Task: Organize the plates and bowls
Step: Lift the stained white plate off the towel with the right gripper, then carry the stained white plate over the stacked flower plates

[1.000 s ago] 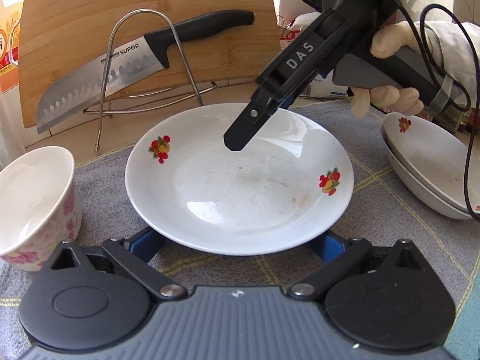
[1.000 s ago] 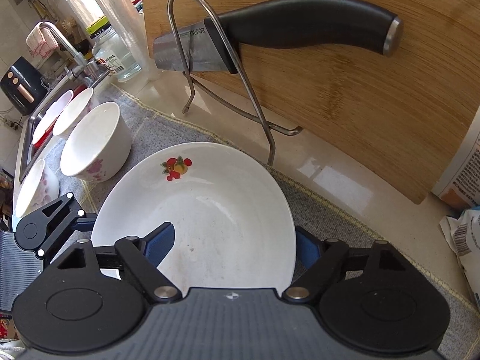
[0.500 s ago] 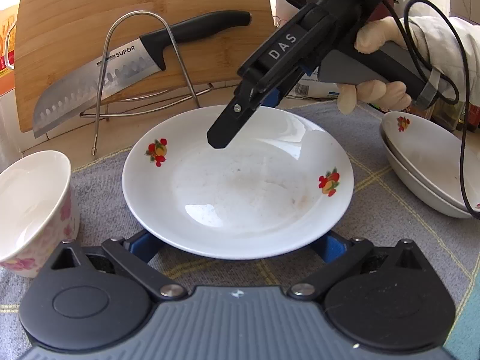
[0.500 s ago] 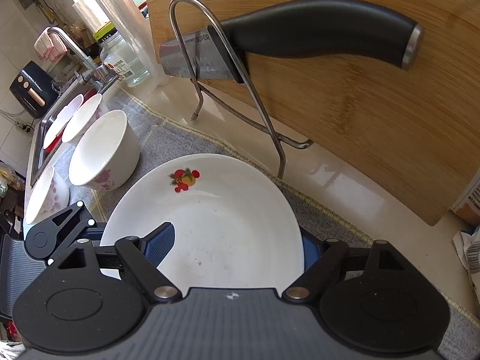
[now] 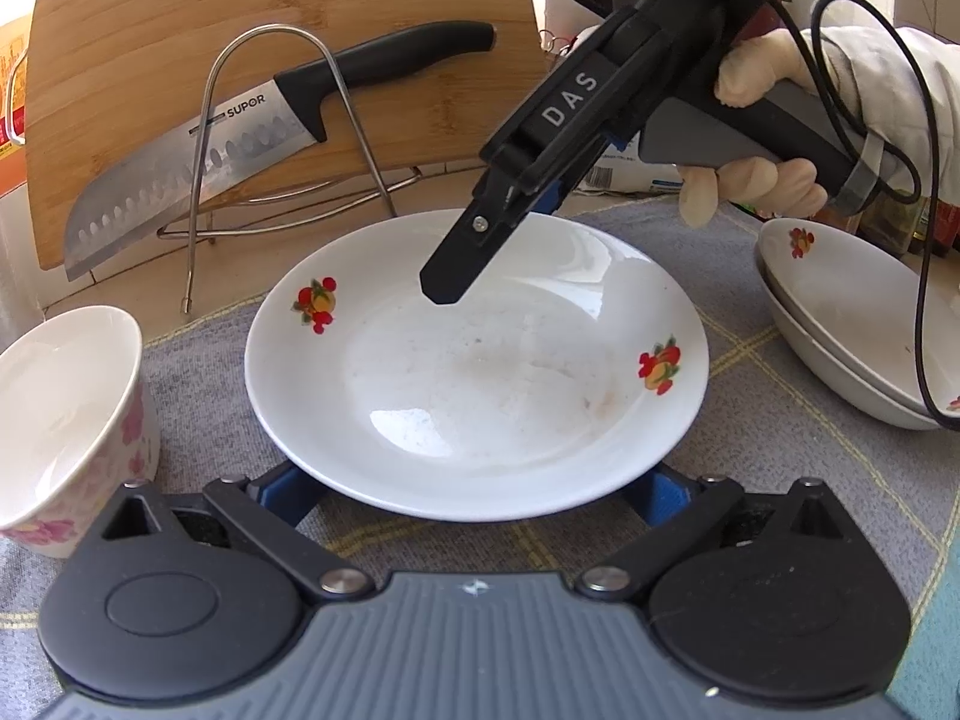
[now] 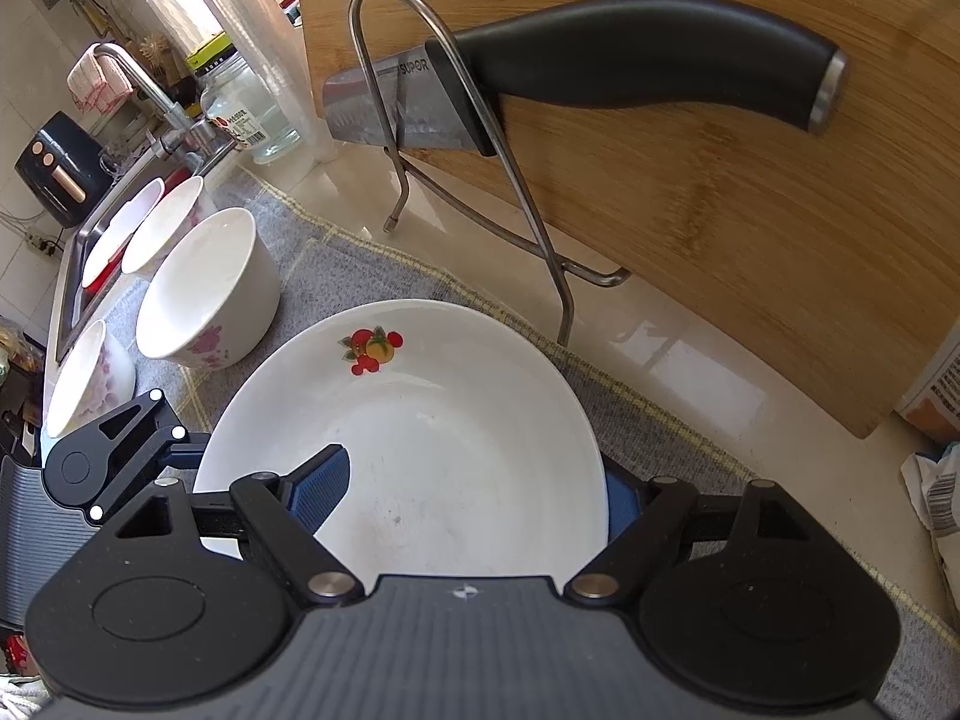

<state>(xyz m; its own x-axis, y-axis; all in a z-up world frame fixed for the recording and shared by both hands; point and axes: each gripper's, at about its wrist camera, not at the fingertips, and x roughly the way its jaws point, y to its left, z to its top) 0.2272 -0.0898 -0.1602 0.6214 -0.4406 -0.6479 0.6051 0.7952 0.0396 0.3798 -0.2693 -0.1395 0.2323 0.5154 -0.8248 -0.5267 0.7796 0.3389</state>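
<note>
A white deep plate [image 5: 480, 372] with fruit prints lies on the grey mat [image 5: 198, 396]. My left gripper [image 5: 471, 489] stands open, its blue fingers [image 5: 282, 492] spread wide and tucked beneath the plate's near rim. My right gripper [image 5: 444, 288], held in a gloved hand [image 5: 750, 186], slants down over the far rim. In the right wrist view the same plate [image 6: 432, 420] crosses my right gripper [image 6: 474, 495]. One pad [image 6: 324, 486] hangs over the plate's inside and the other finger sits behind the rim. Neither pad visibly presses on it.
Two stacked plates [image 5: 852, 324] sit at the right. A floral bowl [image 5: 66, 420] stands at the left, with more bowls [image 6: 210, 294] toward the sink [image 6: 78, 276]. Behind the plate, a knife [image 5: 198, 168] rests in a wire stand [image 5: 264, 138] against a cutting board [image 5: 180, 30].
My right gripper has edged a little to the left over the plate. The plate and my left gripper have stayed where they were.
</note>
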